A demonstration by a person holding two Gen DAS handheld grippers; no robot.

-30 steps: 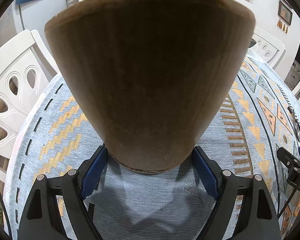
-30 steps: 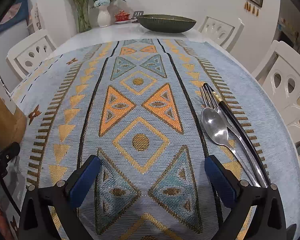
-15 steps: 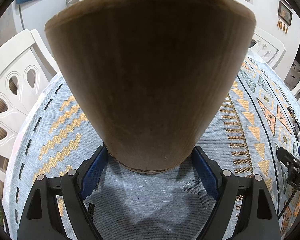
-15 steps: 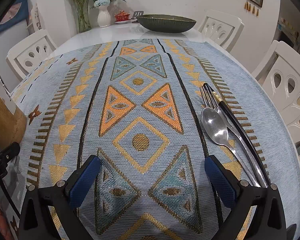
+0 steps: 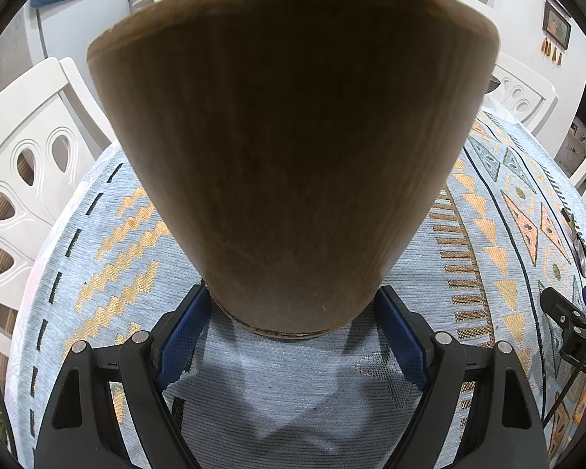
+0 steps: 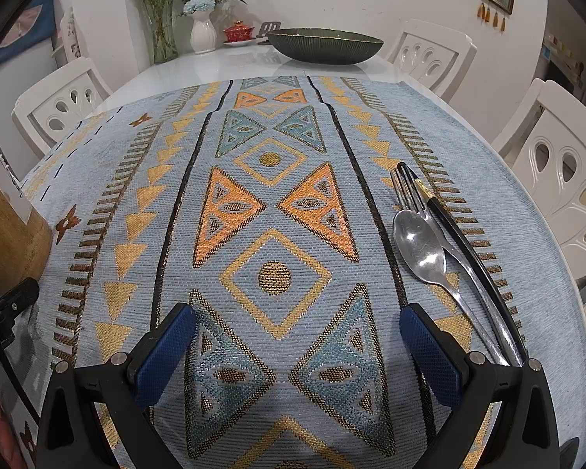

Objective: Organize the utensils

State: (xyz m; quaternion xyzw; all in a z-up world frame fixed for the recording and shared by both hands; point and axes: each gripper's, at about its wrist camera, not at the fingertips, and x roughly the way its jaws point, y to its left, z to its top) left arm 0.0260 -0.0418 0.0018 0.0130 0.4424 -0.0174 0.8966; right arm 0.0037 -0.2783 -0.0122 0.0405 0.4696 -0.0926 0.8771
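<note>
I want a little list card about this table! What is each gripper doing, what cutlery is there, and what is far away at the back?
left gripper: shut on the wooden holder, pads at its base
right gripper: open, nothing between the pads, above the patterned cloth
cutlery: spoon, fork and black chopsticks, lying together on the cloth, right of the right gripper
far end: dark green bowl, white flower vase

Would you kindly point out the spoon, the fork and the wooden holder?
spoon [image 6: 420, 248], right wrist view, on its bowl
fork [image 6: 404, 185], right wrist view, on its tines
wooden holder [image 5: 293, 156], left wrist view, on its side wall
</note>
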